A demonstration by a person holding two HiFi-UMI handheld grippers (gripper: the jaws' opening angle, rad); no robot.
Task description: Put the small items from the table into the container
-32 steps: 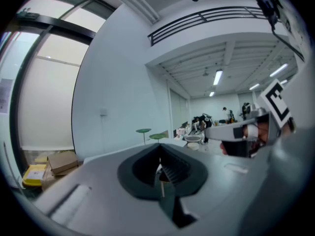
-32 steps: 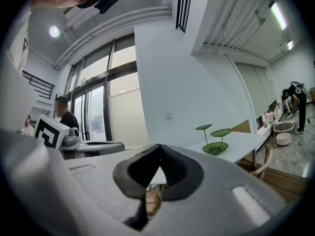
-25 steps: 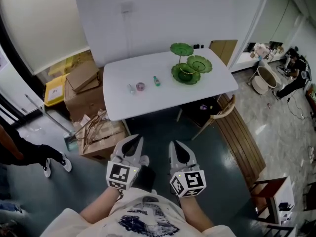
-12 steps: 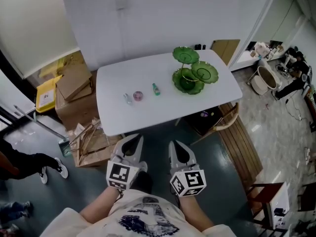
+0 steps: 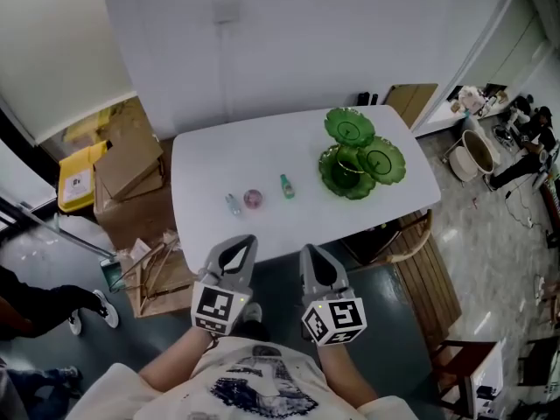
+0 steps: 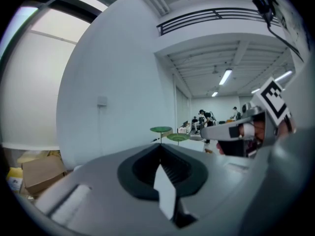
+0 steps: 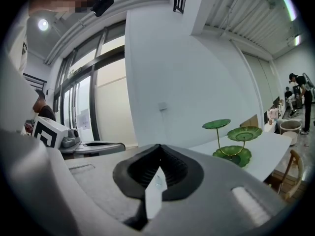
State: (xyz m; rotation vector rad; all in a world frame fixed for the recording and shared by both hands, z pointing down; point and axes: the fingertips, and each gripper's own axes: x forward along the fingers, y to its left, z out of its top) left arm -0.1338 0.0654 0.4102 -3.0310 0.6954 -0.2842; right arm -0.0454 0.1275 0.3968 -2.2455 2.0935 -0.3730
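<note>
Head camera looks down; all views share the green stand.

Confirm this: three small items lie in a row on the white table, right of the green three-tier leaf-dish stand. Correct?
Wrong side. The head view shows the three small items in a row on the white table, left of the green three-tier leaf-dish stand.

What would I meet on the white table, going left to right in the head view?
small clear bottle → pink round item → small green bottle → green tiered dish stand
</note>
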